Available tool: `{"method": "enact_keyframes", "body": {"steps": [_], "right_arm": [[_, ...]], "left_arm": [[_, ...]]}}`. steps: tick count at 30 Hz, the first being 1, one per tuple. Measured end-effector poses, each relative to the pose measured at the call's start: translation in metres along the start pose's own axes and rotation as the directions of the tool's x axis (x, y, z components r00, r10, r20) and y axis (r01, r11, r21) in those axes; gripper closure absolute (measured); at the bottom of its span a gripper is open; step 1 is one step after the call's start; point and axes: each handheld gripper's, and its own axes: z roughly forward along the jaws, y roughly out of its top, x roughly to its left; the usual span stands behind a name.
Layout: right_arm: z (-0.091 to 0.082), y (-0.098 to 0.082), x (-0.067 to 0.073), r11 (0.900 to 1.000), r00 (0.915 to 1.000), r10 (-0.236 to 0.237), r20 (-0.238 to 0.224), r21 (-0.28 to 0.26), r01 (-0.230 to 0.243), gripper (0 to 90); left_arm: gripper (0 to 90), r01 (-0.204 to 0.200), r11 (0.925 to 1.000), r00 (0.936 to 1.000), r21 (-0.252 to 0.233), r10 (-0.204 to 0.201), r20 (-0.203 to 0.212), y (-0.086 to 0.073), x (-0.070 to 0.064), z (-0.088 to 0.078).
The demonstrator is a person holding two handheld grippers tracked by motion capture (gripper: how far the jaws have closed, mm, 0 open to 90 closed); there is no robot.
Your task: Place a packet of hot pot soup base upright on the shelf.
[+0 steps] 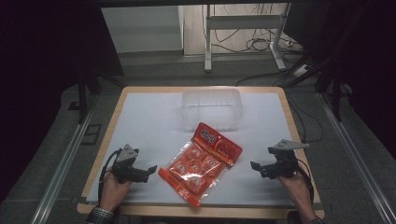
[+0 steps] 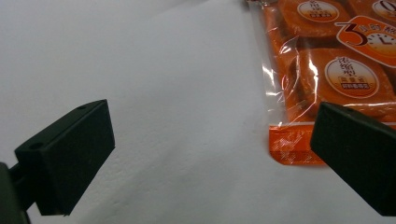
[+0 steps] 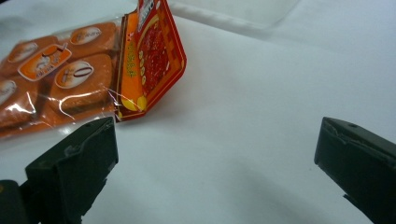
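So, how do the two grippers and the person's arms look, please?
Both the left gripper and the right gripper are black, each with two blocky black jaws, a grey three-cornered plate on top and a black cable trailing back. The left hand has a checked cuff at the wrist; the right hand shows no clear sleeve.

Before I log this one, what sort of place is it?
Probably a lab or workshop set up for recording, not a home: a white-covered table stands between dark curtains, with loose cables on the floor and a metal desk frame behind.
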Motion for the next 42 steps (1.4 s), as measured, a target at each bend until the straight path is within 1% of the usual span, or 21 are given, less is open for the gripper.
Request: {"method": "enact_keyframes", "body": {"steps": [3,5,6,10,14,16,17,18,19,22,33,38,42], "right_arm": [[0.0024,-0.0025,-0.0016,1.0,1.0,-0.004,-0.002,0.019,0.004,0.0],[0.0028,-0.0027,-0.0019,1.0,0.9999,-0.01,0.001,0.02,0.01,0.0],[0.0027,-0.0025,-0.0026,1.0,0.9997,-0.022,0.007,0.018,0.021,0.0],[0.0025,-0.0025,-0.0033,0.999,0.9993,-0.032,0.017,0.015,0.032,0.0],[0.0026,-0.0027,-0.0031,0.999,0.9986,-0.041,0.034,0.013,0.04,0.0],[0.0032,-0.0029,-0.0029,0.999,0.9983,-0.043,0.04,0.018,0.042,0.0],[0.0032,-0.0029,-0.0029,0.999,0.9983,-0.043,0.04,0.018,0.042,0.0],[0.0041,-0.0031,-0.0027,0.999,0.9983,-0.045,0.038,0.022,0.044,0.0],[0.0044,-0.0031,-0.0023,0.999,0.9981,-0.046,0.04,0.024,0.045,0.0],[0.0049,-0.0029,-0.0016,0.998,0.9979,-0.05,0.042,0.027,0.049,0.0],[0.0061,-0.0027,-0.0008,0.998,0.9978,-0.052,0.041,0.03,0.051,0.0],[0.007,0.0006,0.0016,0.997,0.9967,-0.07,0.041,0.025,0.069,0.0],[0.0081,0.0035,0.0029,0.997,0.9968,-0.072,0.033,0.02,0.072,0.0]], "left_arm": [[0.0,-0.001,1.0,0.9999,-0.006,0.001,0.01,0.0002,-0.0007,0.0003],[0.0,0.0,1.0,0.9999,-0.007,0.0,0.013,0.0002,-0.0008,0.0006],[0.0,0.001,1.0,0.9998,-0.009,-0.001,0.021,0.0001,-0.001,0.0008],[0.0,0.004,0.9998,0.9992,-0.021,-0.003,0.04,0.0011,-0.0021,-0.0002],[0.0,-0.018,0.9994,0.9995,-0.029,0.018,0.027,0.0021,-0.004,-0.0016],[0.0,-0.019,0.9992,0.9997,-0.036,0.019,0.013,0.0021,-0.004,-0.0021],[0.0,-0.019,0.9992,0.9997,-0.036,0.019,0.013,0.0021,-0.004,-0.0021],[0.0,-0.018,0.9989,0.9998,-0.043,0.018,0.003,0.0019,-0.0036,-0.0028],[0.0,-0.018,0.9989,0.9998,-0.043,0.018,0.003,0.0019,-0.0036,-0.0028],[0.1,-0.023,0.9988,0.9996,-0.043,0.022,-0.014,0.0019,-0.0035,-0.003],[0.3,-0.025,0.9989,0.9993,-0.04,0.024,-0.028,0.0022,-0.0039,-0.0033],[0.4,-0.03,0.9991,0.9992,-0.031,0.029,-0.029,0.0022,-0.0045,-0.0026],[0.4,-0.03,0.9991,0.9991,-0.031,0.029,-0.03,0.0022,-0.0044,-0.0025]]}}
